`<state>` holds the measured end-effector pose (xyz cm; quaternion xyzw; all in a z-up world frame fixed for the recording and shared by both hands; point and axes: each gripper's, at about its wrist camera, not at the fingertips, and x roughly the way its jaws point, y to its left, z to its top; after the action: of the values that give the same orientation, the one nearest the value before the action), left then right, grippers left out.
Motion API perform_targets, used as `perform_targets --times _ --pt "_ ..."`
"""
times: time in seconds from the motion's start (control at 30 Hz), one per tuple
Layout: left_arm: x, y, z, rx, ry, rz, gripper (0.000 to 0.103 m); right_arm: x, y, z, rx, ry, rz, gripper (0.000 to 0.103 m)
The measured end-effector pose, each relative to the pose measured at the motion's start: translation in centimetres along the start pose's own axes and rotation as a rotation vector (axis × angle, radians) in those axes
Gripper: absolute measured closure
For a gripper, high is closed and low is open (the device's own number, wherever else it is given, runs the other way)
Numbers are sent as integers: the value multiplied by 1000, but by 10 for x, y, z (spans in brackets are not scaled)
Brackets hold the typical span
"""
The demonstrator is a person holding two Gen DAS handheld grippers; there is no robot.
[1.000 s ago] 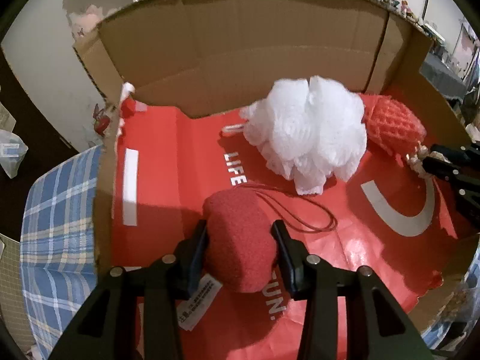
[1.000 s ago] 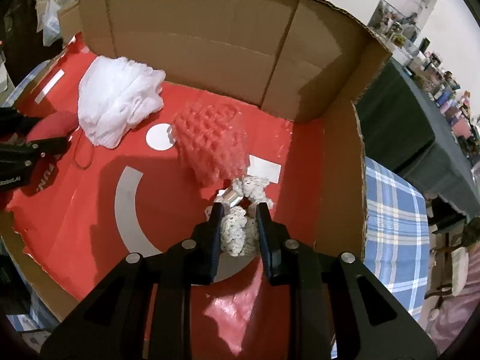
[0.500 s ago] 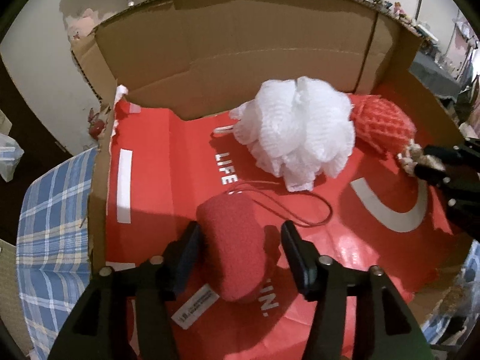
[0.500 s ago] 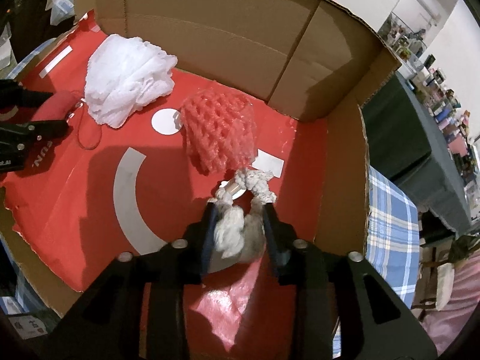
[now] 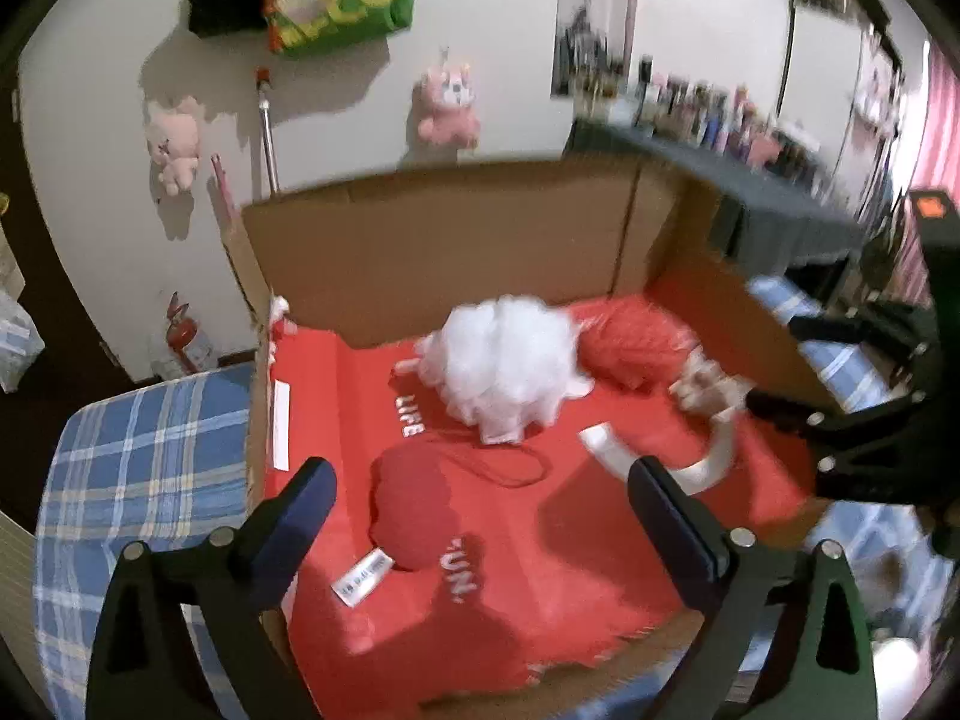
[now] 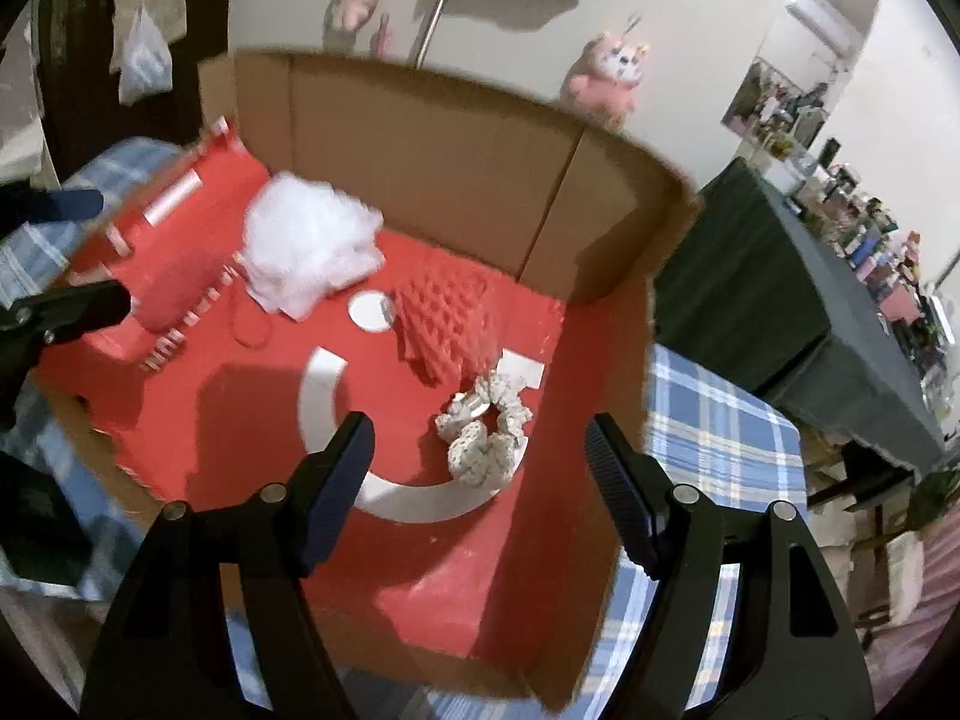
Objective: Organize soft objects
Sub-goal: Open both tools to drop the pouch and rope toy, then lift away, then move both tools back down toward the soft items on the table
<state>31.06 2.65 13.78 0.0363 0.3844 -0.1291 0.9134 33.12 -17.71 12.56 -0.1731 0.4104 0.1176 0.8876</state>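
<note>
A cardboard box [image 5: 432, 258] [image 6: 432, 138] with a red lining holds the soft things. A red plush pad [image 5: 414, 510] [image 6: 171, 294] with a white tag lies near the box's front left. Behind it sit a white mesh puff [image 5: 510, 366] [image 6: 309, 243] and a red netted sponge [image 5: 636, 342] [image 6: 447, 315]. A cream knotted rope ring [image 6: 483, 429] [image 5: 705, 387] lies at the right. My left gripper [image 5: 480, 489] hangs above the red pad, jaws opening wide, nothing between them. My right gripper [image 6: 480, 444] hovers over the rope ring, jaws opening, pads clear of it.
The box stands on a blue plaid cloth [image 5: 138, 462] [image 6: 714, 426]. Pink plush toys [image 5: 450, 105] hang on the white wall behind. A dark table [image 6: 780, 294] crowded with small items runs along the right. The right gripper's black frame [image 5: 870, 414] shows at the left view's edge.
Both grippers let go: the left released the red plush pad, the right released the rope ring. Both then rose and drew back, so more of the room shows above the box.
</note>
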Motion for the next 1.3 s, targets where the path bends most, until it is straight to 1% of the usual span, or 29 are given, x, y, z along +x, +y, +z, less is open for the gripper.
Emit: perform_targets --times 0.03,0.2,0.23,0.27,0.3,0.33,0.43,0.53,0.63,0.73,0.9,0.97,1.07,1.17,1.3 --pt "-6 0 0 -7 -16 -2 1 -6 -1 0 7 -13 6 31" --pt "-56 -10 -8 -37 -130 -9 0 -67 1 -9 61 -127 39 28" --pt "-66 -13 -10 -39 -147 -9 0 -79 1 -12 67 -150 44 27" --pt "-76 -15 -15 -42 -167 -10 0 -92 4 -15 73 -177 48 23" --pt "-87 -17 -18 -46 -186 -5 0 -106 5 -19 81 -209 47 19" --pt "-98 -20 -22 -49 -206 -1 0 -118 7 -23 83 -232 45 18" --pt "-122 -27 -32 -62 -254 -11 0 -153 14 -37 80 -310 31 17" --pt "-144 -36 -45 -53 -305 15 0 -181 21 -53 94 -373 35 15" --pt "-166 -44 -59 -60 -348 -2 0 -209 29 -73 110 -441 31 14" --pt "-183 -53 -76 -59 -388 14 0 -226 36 -91 115 -485 16 11" --pt "-201 -63 -108 -68 -420 -2 0 -246 55 -130 130 -554 -22 6" --pt "-207 -66 -123 -84 -428 -13 0 -247 63 -145 139 -562 -39 6" --pt "-210 -71 -142 -87 -430 -15 0 -244 74 -164 150 -558 -39 6" --pt "-212 -78 -161 -77 -447 11 0 -240 82 -182 165 -551 -40 6" --pt "-207 -84 -185 -69 -438 38 0 -229 96 -208 192 -539 -67 6"
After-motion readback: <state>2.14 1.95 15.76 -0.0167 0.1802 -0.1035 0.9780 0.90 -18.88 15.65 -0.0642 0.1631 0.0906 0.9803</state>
